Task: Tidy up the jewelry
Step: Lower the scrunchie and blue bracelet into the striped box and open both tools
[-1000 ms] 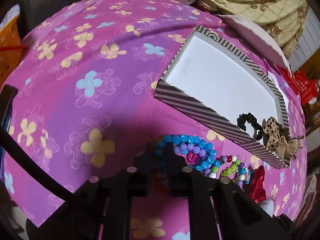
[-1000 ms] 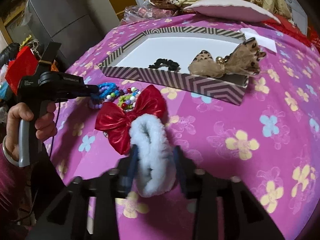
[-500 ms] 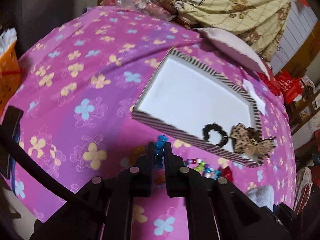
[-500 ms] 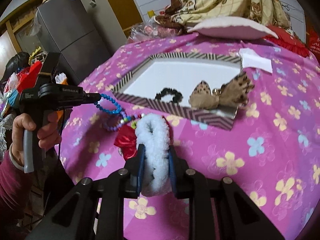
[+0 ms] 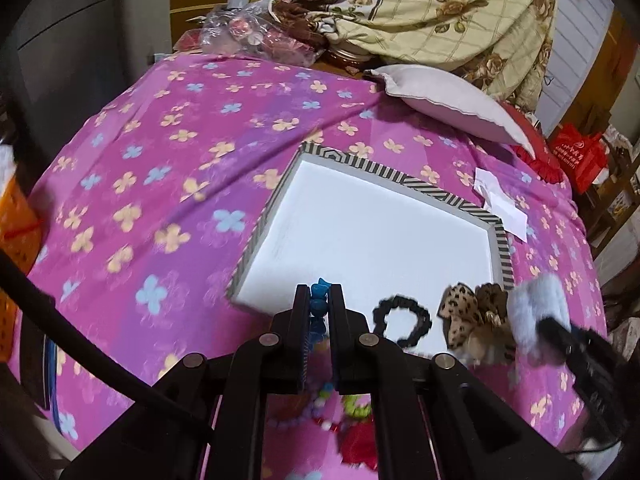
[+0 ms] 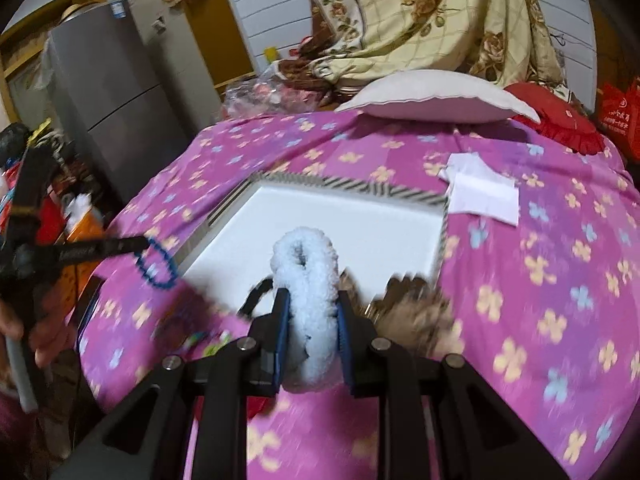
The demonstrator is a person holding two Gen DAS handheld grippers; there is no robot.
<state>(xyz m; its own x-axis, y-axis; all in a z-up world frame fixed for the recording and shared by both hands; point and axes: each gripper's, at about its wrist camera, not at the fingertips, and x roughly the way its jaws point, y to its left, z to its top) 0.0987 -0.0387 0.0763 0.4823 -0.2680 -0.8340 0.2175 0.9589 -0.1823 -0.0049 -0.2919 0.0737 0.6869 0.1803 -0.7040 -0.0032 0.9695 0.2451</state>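
Left wrist view is showing us our left gripper (image 5: 319, 296) with its jaws nearly closed, pinching a strand of blue beads (image 5: 319, 307) that is sticking up between the fingertips. We are holding it over the near edge of the striped tray (image 5: 424, 186), which is lying on the pink flowered bedspread (image 5: 160, 184). Inside the tray, at about 5 o'clock of its white floor, a black scrunchie (image 5: 402, 321) is lying just beside a leopard-print bow (image 5: 466, 316). Below the jaws, toward 6 o'clock, more colored beads (image 5: 352, 404) and a red bow (image 5: 360, 440) are lying on the bedspread outside the tray. From the right wrist view, our right gripper (image 6: 310, 320) is squeezing a fluffy white scrunchie (image 6: 308, 276), jaws partly closed against its sides, and we are holding it above the tray's near right area. A white paper (image 6: 482, 192) is lying at 1 o'clock beyond the tray, and a pale pillow (image 6: 436, 98) is resting at 12 o'clock.
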